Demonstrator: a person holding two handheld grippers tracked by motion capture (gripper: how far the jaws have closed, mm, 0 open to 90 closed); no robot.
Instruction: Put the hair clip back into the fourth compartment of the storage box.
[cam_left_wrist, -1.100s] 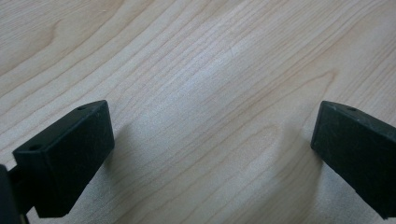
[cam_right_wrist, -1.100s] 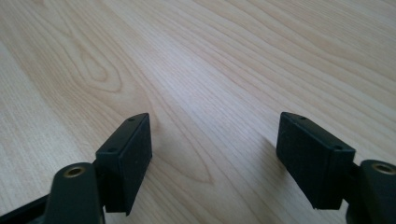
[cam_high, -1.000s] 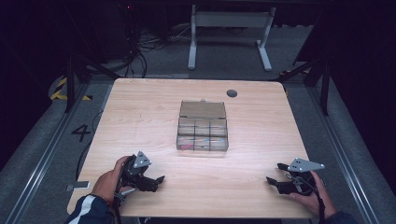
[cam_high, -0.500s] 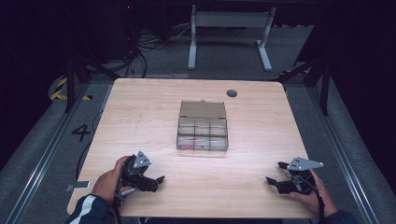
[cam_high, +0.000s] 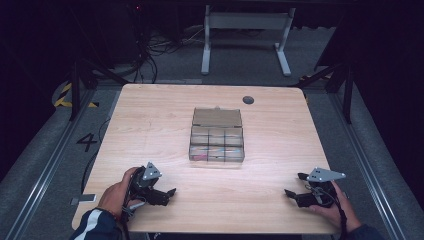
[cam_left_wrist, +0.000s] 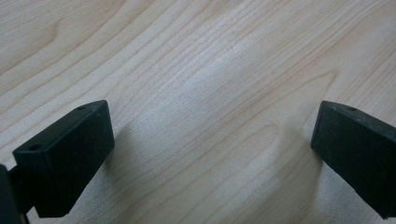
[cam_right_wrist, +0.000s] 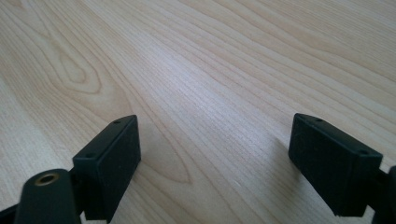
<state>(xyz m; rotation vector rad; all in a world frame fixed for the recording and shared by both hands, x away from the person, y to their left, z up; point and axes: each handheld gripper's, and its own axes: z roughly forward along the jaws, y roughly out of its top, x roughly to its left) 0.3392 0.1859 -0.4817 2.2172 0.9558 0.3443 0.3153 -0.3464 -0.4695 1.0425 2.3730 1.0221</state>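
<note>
1. The pale wood-grain tabletop (cam_high: 150, 125) carries a clear compartment box (cam_high: 216, 144) at its middle; the box's lid (cam_high: 217, 117) stands open on the far side, and the compartments run in rows of three; something pink lies in the near-left compartment, though what it is cannot be told.
2. A small dark round spot (cam_high: 248, 100) sits in the tabletop beyond the box, toward the far right corner; box and spot are apart.
3. The left gripper (cam_high: 167, 194) rests low at the near left edge, held by the left hand (cam_high: 117, 192); its jaws are spread wide with nothing between them, released; in the left gripper view the gripper (cam_left_wrist: 212, 144) looks down on bare wood, one black jaw at each side of the picture.
4. The right gripper (cam_high: 296, 186) lies at the near right edge in the right hand (cam_high: 332, 207), a grey three-cornered plate (cam_high: 325, 175) on top; its jaws also stand apart and empty, pointing leftward across the tabletop; in the right gripper view the gripper (cam_right_wrist: 215, 149) shows the same wide gap over plain grain.
5. Both grippers are well apart from the box, one to each side and nearer the person; a dark sleeve with a white stripe (cam_high: 95, 227) shows at the lower left.
6. On the grey floor left of the table a painted "4" (cam_high: 87, 141) is visible; a white frame (cam_high: 245, 30) stands beyond the far edge.
</note>
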